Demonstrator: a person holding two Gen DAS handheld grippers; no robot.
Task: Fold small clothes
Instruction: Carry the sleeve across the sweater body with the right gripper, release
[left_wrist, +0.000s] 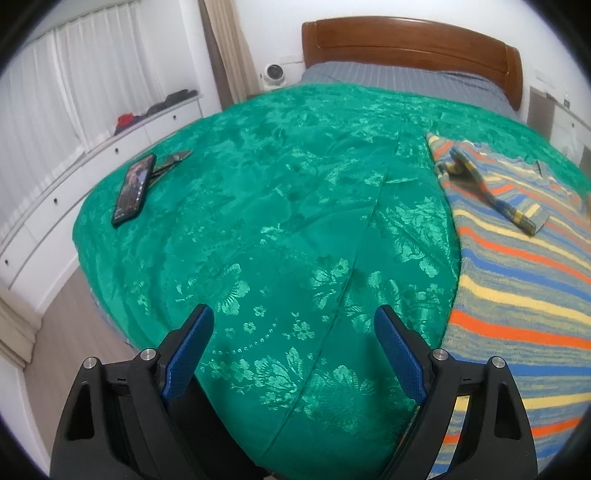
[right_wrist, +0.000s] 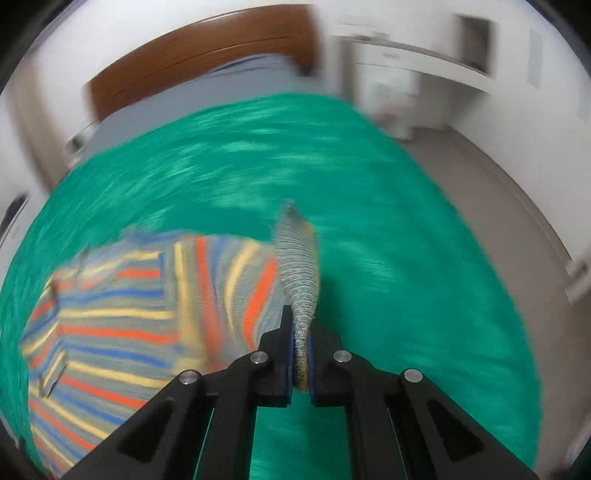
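A striped knit sweater (left_wrist: 517, 266) in orange, blue, yellow and grey lies on the green bedspread (left_wrist: 277, 206), at the right of the left wrist view, with one sleeve folded across its body. My left gripper (left_wrist: 293, 321) is open and empty, hovering over the bedspread just left of the sweater's edge. In the blurred right wrist view the sweater (right_wrist: 122, 317) lies at lower left. My right gripper (right_wrist: 300, 325) is shut on the sweater's grey ribbed cuff (right_wrist: 299, 266), which stands up between the fingers.
A black phone (left_wrist: 133, 188) and a pair of glasses (left_wrist: 173, 160) lie on the bedspread at far left. A wooden headboard (left_wrist: 410, 42) stands at the back. White drawers (left_wrist: 92, 166) run along the left wall. Floor (right_wrist: 491, 177) shows to the right of the bed.
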